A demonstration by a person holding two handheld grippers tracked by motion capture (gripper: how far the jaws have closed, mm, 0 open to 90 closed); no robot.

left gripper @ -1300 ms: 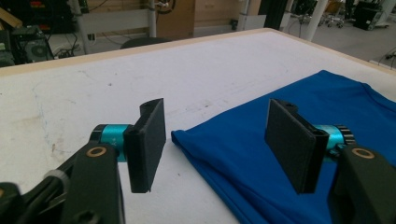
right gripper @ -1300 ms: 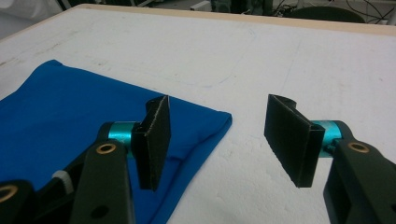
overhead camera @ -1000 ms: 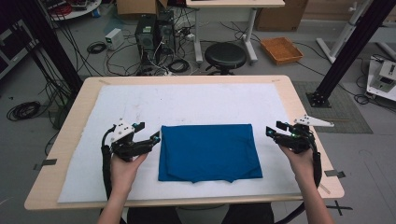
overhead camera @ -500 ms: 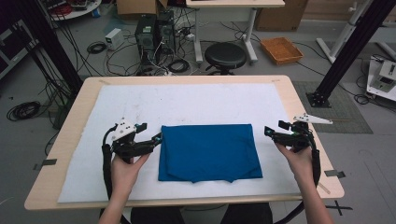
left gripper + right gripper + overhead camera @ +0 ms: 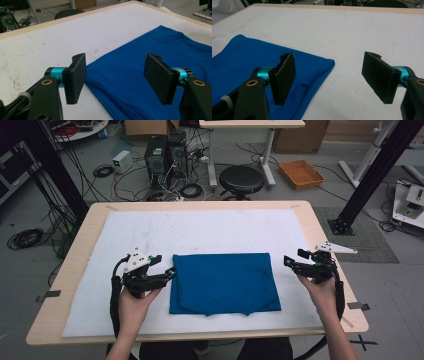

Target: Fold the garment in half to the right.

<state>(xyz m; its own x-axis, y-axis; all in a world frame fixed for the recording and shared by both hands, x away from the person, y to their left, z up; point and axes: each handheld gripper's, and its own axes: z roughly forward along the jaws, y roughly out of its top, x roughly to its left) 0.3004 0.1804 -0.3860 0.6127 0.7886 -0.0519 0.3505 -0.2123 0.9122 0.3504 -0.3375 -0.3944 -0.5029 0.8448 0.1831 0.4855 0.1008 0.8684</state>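
Black jaws of the left gripper point(image 5: 170, 274) stand wide apart, having just closed in slightly, and straddle the left edge of the folded blue shirt point(image 5: 224, 282) without pressing on it. Right gripper point(image 5: 289, 261) jaws likewise stand wide, after a brief opening, with nothing held; the shirt's right corner lies just beside them. Shirt lies flat at the middle of the white mat point(image 5: 200, 227), which covers the wooden table point(image 5: 90, 222).

Folded cloth point(image 5: 224, 282) mid-mat point(image 5: 200, 227) on the table point(image 5: 320, 235), between left gripper point(image 5: 169, 275) and right gripper point(image 5: 294, 259).
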